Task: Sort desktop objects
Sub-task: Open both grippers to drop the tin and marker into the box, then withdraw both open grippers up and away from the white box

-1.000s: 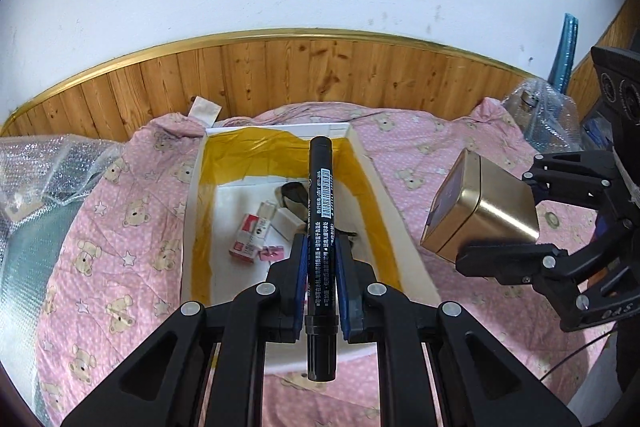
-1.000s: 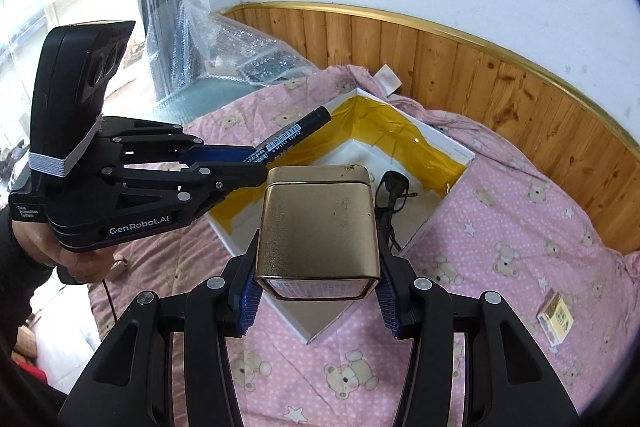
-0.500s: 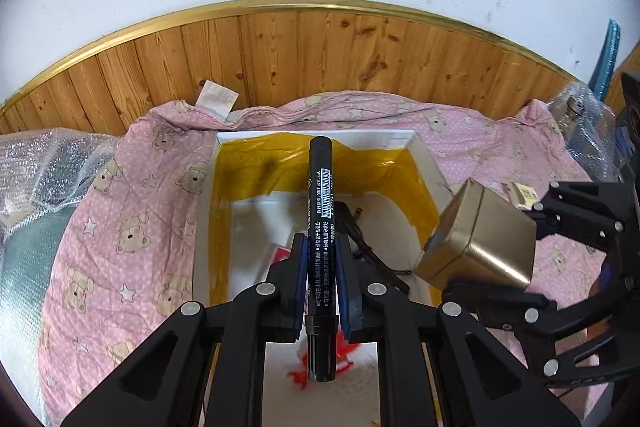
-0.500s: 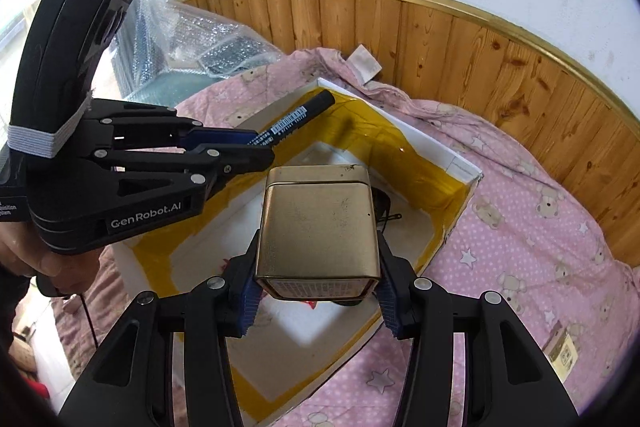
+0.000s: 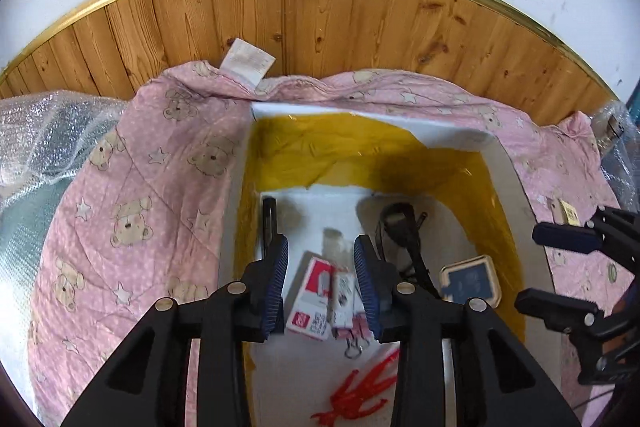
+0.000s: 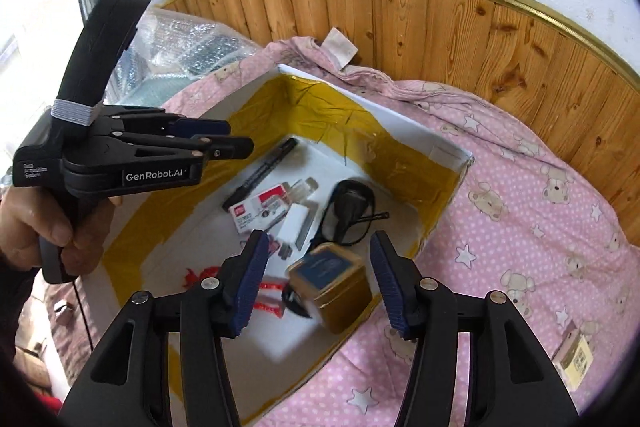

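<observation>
— Jaws?
— I see both grippers, left [image 5: 321, 281] and right [image 6: 318, 285], spread wide, gripping nothing.
— The items?
— Marker [image 6: 262, 174] and gold tin [image 6: 334, 285] lie inside the white box [image 6: 404, 129].

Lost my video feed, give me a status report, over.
Left gripper and right gripper: jaws open, empty. Black marker and gold tin lying in the white box. Nothing in the way.

Pink bear-print quilt [image 6: 520, 211]; white yellow-taped box [image 6: 400, 131], small carton [image 6: 574, 363] on it
</observation>
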The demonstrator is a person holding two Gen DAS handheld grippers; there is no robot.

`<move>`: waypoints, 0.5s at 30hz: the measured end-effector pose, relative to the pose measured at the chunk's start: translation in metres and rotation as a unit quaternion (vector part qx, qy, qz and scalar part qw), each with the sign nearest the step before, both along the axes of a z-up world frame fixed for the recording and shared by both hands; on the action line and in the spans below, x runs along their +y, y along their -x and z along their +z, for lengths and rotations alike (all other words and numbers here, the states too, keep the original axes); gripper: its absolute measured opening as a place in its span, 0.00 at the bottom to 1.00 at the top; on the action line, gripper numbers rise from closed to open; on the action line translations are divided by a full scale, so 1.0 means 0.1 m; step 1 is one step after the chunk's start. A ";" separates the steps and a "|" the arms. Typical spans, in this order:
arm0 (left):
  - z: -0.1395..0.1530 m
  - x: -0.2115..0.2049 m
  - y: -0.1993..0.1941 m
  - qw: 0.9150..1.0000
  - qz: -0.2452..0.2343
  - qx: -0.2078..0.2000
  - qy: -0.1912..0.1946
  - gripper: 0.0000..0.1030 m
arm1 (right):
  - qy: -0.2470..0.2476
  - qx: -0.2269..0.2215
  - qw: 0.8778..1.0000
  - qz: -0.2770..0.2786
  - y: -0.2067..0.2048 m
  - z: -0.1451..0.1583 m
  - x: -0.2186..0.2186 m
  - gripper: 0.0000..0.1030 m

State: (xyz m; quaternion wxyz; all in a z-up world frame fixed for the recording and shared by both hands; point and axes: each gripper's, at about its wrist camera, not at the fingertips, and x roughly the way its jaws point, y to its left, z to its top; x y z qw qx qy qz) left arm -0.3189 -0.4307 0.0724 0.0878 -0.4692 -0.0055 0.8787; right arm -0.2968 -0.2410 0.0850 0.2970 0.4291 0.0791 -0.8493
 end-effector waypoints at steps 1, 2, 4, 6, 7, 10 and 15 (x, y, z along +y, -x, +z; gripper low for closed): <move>0.01 0.01 -0.06 1.000 -0.005 -0.001 -0.001 0.35 | 0.002 -0.002 1.000 0.004 -0.05 0.01 0.01 0.55; 0.03 0.03 -0.14 1.000 -0.008 0.001 0.000 0.35 | 0.004 -0.006 1.000 0.011 -0.11 0.03 0.01 0.55; 0.05 0.06 -0.29 1.000 -0.013 0.002 0.005 0.35 | 0.008 -0.014 1.000 0.027 -0.24 0.05 -0.01 0.55; 0.09 0.09 -0.44 1.000 -0.016 0.002 0.009 0.35 | 0.003 -0.015 0.999 0.042 -0.38 0.07 -0.05 0.55; 0.11 0.10 -0.51 1.000 -0.019 0.004 0.010 0.35 | -0.001 -0.013 0.999 0.049 -0.46 0.08 -0.07 0.55; 0.17 0.16 -0.71 0.999 -0.029 0.012 0.022 0.35 | -0.009 -0.010 0.998 0.063 -0.65 0.12 -0.11 0.55; 0.23 0.26 -1.02 0.998 -0.043 0.021 0.038 0.35 | -0.016 -0.006 0.998 0.066 -0.87 0.17 -0.07 0.55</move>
